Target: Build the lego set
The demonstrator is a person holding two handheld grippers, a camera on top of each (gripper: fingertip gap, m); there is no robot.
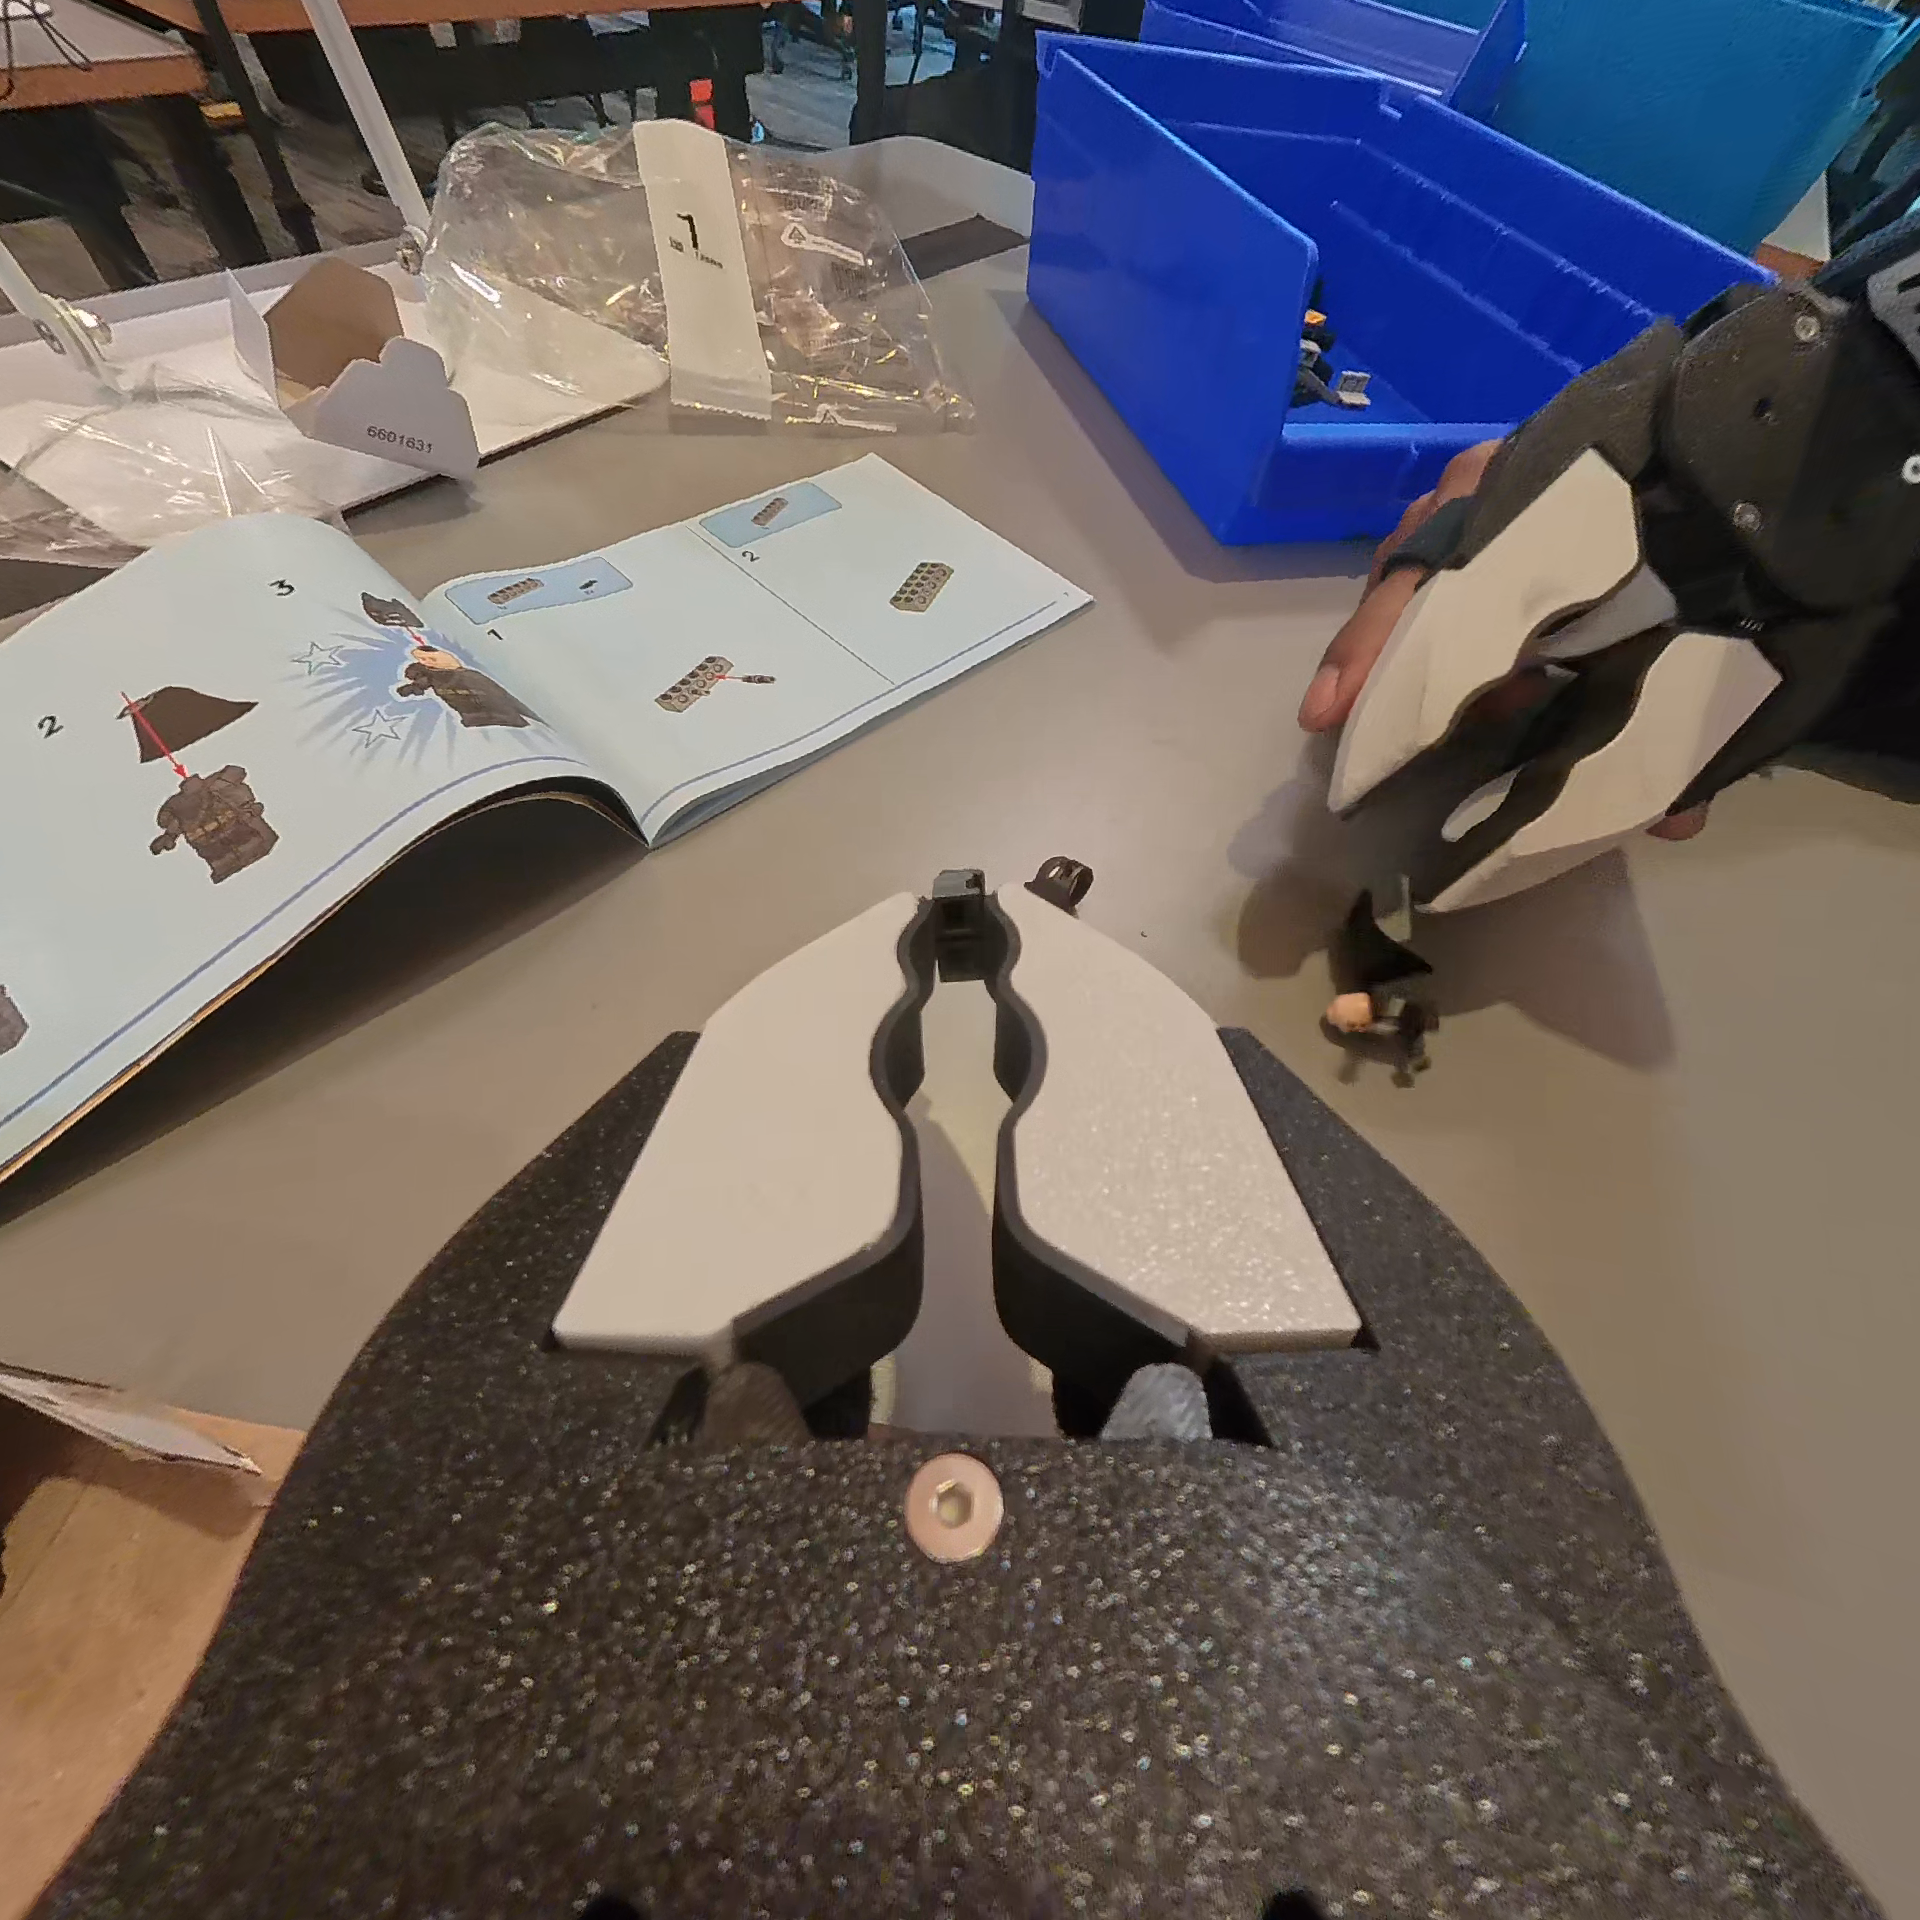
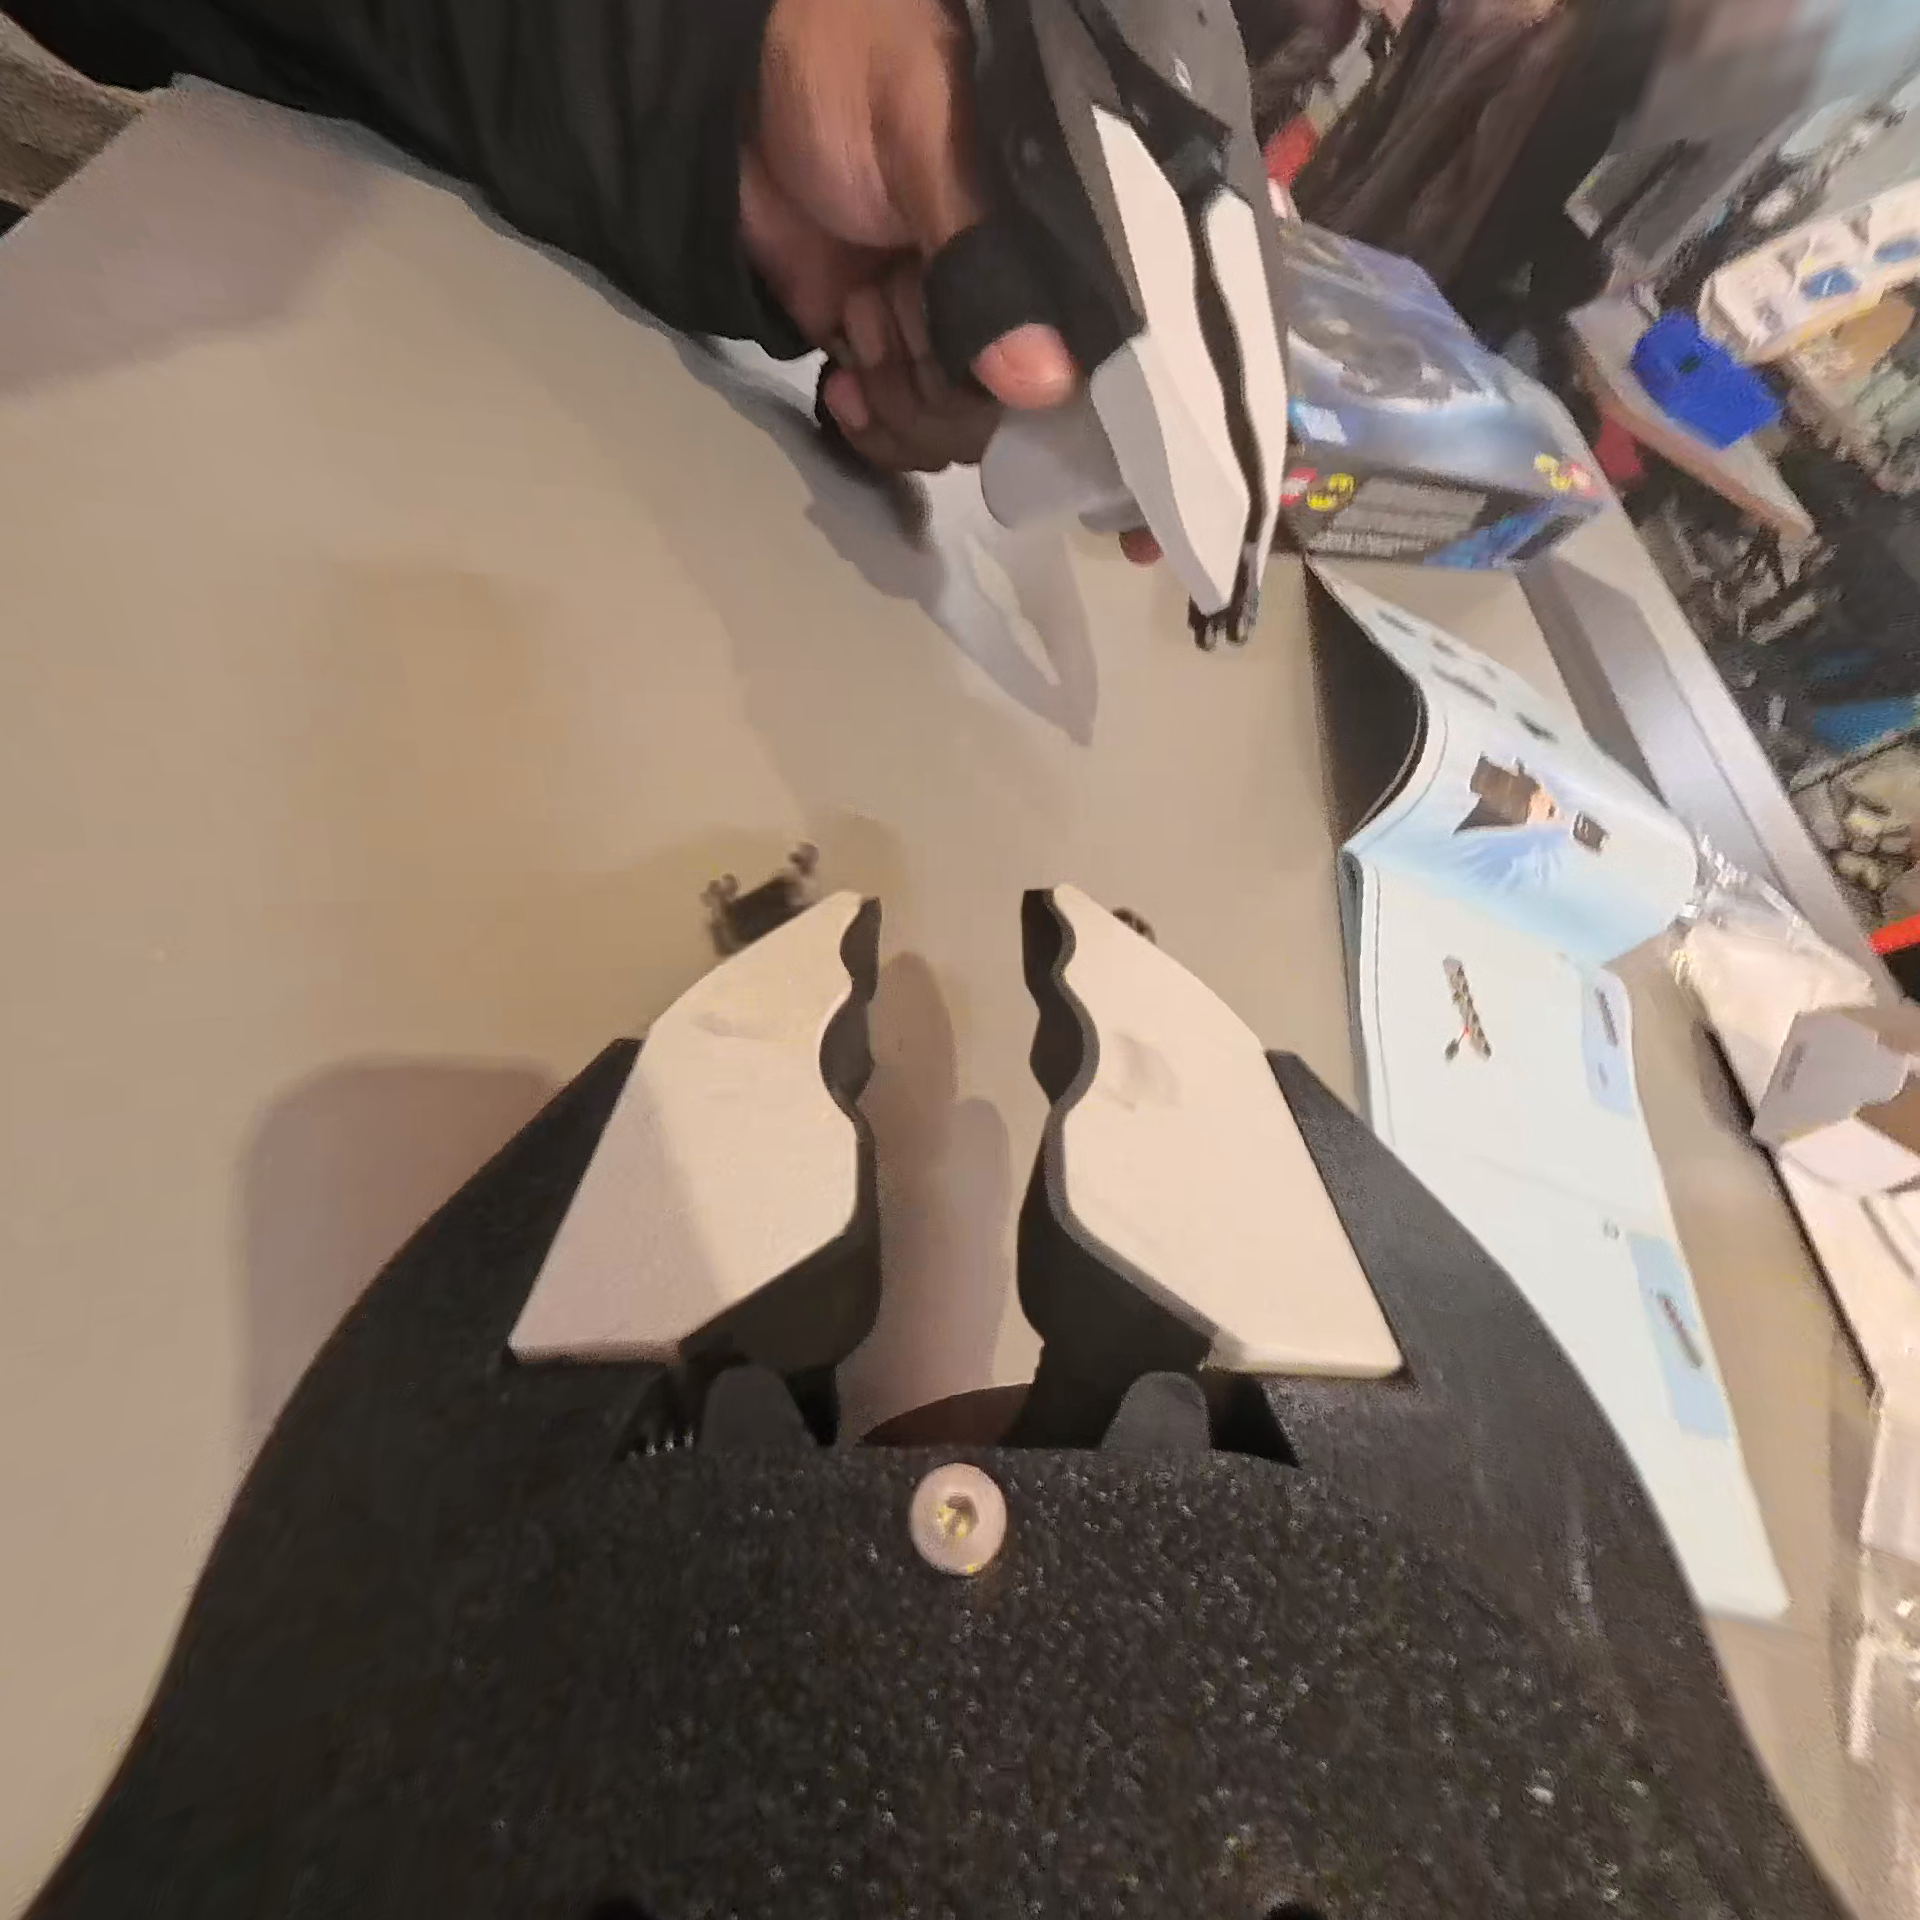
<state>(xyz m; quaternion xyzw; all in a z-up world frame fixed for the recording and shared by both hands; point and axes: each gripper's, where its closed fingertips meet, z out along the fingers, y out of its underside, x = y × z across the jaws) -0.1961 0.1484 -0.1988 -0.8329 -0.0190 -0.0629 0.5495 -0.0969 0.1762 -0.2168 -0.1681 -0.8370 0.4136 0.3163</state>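
Two hand-held grippers over a grey surface [image 1: 727, 1039].
The left hand-held gripper [image 1: 958, 914] pinches a small dark grey brick [image 1: 958, 899]; the right hand-held gripper [image 2: 951, 914] gapes bare, a dark minifigure [image 2: 758, 899] at its ten o'clock on the surface.
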